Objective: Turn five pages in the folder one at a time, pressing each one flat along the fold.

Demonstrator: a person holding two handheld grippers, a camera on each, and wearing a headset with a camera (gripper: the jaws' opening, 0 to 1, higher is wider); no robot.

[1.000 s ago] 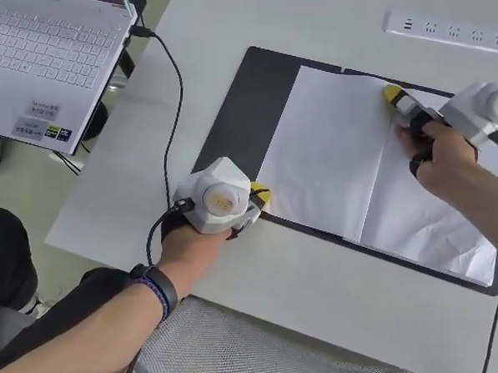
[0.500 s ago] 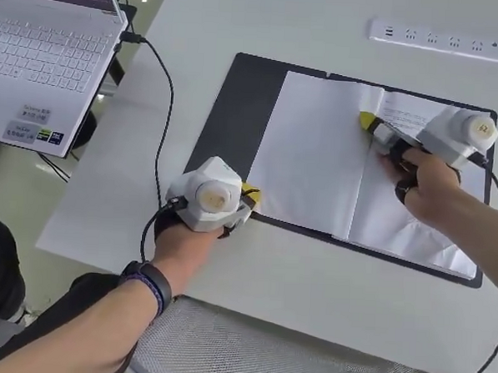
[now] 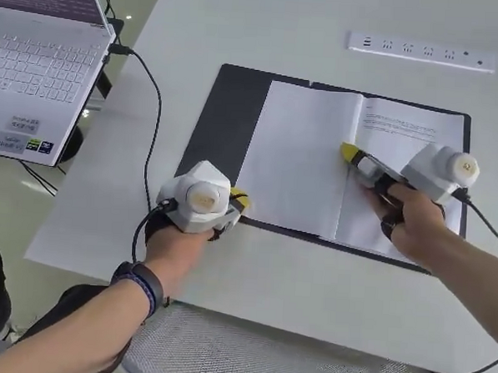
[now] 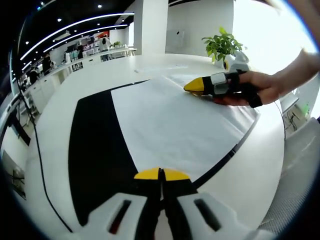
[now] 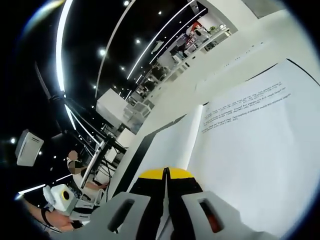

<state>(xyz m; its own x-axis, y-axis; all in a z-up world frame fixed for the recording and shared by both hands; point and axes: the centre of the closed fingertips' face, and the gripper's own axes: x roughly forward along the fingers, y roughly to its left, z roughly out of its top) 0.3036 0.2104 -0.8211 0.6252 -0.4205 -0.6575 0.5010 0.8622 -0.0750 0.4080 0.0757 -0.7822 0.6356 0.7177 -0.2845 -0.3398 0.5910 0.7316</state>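
A black folder (image 3: 223, 122) lies open on the white table, with a blank white page (image 3: 296, 156) turned to the left and a page with a few printed lines (image 3: 411, 128) on the right. My right gripper (image 3: 348, 150) is shut, and its yellow tips press on the fold between the two pages, about halfway down it. In the right gripper view the shut tips (image 5: 166, 174) rest right on the fold line. My left gripper (image 3: 241, 203) is also shut and rests at the blank page's near left corner (image 4: 161, 174). The right gripper (image 4: 196, 86) is seen across the page.
An open laptop (image 3: 34, 58) stands at the far left, and its black cable (image 3: 153, 106) runs along the folder's left side. A white power strip (image 3: 421, 51) lies beyond the folder. The table's near edge and a mesh chair seat (image 3: 248, 354) are just below my hands.
My right gripper has slid down the fold toward me, from near the top of the page to about the middle. The left gripper has stayed at the page corner. The head camera has shifted.
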